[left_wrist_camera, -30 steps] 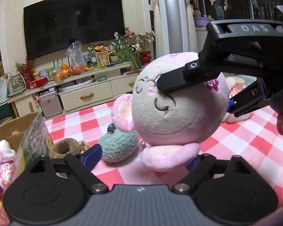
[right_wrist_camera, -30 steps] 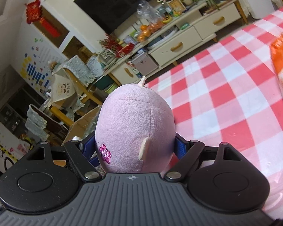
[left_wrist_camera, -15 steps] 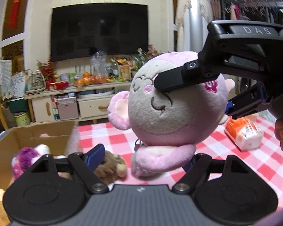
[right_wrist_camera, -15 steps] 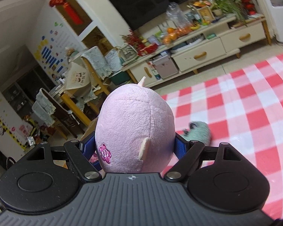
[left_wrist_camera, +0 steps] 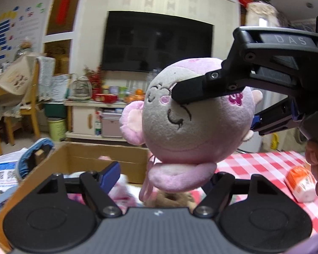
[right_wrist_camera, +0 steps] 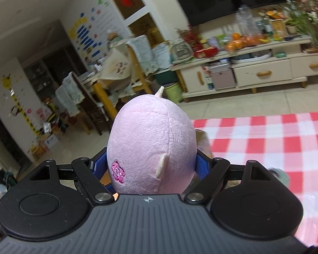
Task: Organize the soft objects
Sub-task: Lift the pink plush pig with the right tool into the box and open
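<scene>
Above the box [left_wrist_camera: 78, 158], the plush [left_wrist_camera: 190, 116] hangs in the air, its round head pinched between the pads of the right gripper [right_wrist_camera: 152, 165], which reaches in from the side across its face in the left wrist view. Below the toy sits the left gripper [left_wrist_camera: 161, 175]; its jaws are closing, with the toy's small body between them, but the left pad stands clear of it and the right pad is hidden behind it, so no grip shows. The step in hand looks like carrying the toy into the box. To do it well, keep the head squeezed firmly, bring it over the open middle of the box rather than its near wall, lower it, then let go. Inside the box lie other soft toys, pink and blurred, so room may be tight. Right of the box, on the checked cloth [left_wrist_camera: 254, 165], lies an orange packet [left_wrist_camera: 299, 184], out of the way.
</scene>
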Available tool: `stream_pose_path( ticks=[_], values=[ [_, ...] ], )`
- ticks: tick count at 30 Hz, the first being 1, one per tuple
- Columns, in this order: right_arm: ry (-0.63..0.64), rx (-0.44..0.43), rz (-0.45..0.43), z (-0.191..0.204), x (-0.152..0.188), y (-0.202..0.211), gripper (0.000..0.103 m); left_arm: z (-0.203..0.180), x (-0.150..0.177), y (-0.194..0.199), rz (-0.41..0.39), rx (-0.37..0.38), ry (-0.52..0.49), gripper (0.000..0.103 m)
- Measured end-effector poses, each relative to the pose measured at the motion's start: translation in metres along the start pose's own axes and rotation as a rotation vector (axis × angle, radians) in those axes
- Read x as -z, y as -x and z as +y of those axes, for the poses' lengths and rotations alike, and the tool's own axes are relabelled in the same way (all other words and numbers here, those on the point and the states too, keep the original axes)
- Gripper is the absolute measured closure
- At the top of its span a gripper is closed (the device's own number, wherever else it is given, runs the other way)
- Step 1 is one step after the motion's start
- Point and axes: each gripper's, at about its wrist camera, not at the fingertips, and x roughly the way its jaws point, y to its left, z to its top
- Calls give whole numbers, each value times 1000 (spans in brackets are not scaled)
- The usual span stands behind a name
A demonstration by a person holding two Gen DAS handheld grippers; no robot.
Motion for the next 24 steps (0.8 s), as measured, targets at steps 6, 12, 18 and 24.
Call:
stream_pose_path(
  ticks=[6, 12, 18, 24],
  values=[
    [46, -65, 52, 18, -5, -37, 3, 33, -1, -3, 22, -92, 82, 28],
    [21, -121, 100, 23, 1, -76, 3, 62, 3, -9, 85, -186, 141, 28],
    [-9, -153, 158, 20, 18, -107, 3, 80, 8, -16, 174, -258, 180, 30],
    [3, -146, 191, 27, 23, -126, 0, 86, 12, -14, 216, -291, 176, 29]
  ],
)
